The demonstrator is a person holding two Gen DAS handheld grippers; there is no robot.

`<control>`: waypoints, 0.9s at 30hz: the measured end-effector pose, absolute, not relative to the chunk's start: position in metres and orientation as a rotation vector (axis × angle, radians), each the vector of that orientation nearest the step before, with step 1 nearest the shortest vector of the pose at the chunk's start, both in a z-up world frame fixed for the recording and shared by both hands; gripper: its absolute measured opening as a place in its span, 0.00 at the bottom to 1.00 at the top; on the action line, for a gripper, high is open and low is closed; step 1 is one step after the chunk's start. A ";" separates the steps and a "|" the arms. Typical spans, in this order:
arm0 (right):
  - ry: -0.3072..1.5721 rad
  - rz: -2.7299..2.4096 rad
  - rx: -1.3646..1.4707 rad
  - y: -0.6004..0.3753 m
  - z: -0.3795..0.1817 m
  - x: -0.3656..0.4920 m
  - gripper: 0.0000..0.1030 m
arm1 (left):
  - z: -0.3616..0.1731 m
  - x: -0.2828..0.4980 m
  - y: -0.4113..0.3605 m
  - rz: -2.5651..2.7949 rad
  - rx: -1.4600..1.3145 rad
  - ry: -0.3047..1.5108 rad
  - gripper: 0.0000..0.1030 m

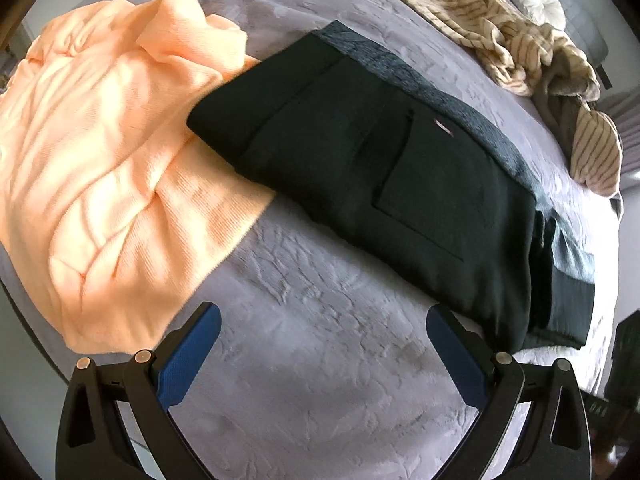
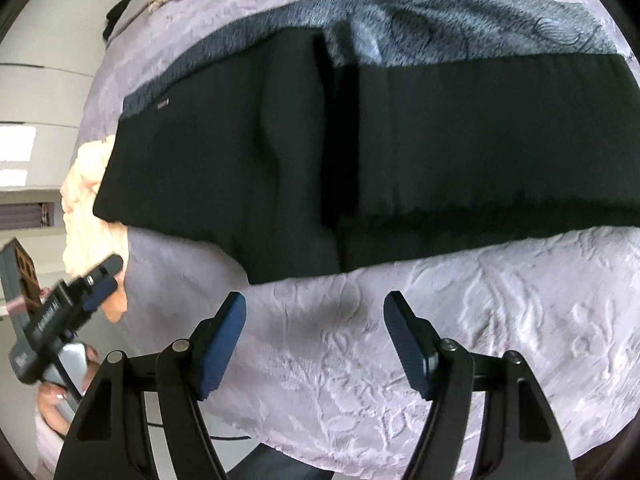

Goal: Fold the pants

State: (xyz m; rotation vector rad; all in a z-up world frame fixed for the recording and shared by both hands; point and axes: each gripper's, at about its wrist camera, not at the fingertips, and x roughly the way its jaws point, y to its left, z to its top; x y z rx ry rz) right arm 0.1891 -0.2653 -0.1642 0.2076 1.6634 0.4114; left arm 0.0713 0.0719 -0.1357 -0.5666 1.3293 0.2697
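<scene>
On a lilac embossed bedspread (image 1: 320, 360) the folded black pants with grey lining (image 1: 360, 168) lie partly over a peach knit garment (image 1: 100, 160). Soft, limp cloth is judged best pinched at near corners. Both the left gripper (image 1: 323, 322) and right gripper (image 2: 315, 312) are held wide open, empty.

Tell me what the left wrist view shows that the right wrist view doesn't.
Only the left wrist view: the striped cloth heaped at the far side, a round white cushion, and the pocket on the pants.

Only the right wrist view: the left hand-held gripper seen from outside, low at the left.

Both: the dark pants folded on the grey bedspread, their end lying on the peach garment. Each camera's own hand-held gripper is open and empty, the right included.
</scene>
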 end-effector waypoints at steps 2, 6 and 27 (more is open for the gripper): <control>1.673 0.416 0.195 -0.262 -0.166 0.186 0.73 | -0.136 0.072 0.074 0.271 -0.569 1.325 1.00; 1.684 0.425 0.173 -0.258 -0.166 0.183 0.75 | -0.137 0.074 0.077 0.271 -0.576 1.315 1.00; 1.661 0.445 0.055 -0.224 -0.168 0.175 0.87 | -0.142 0.084 0.083 0.268 -0.587 1.292 1.00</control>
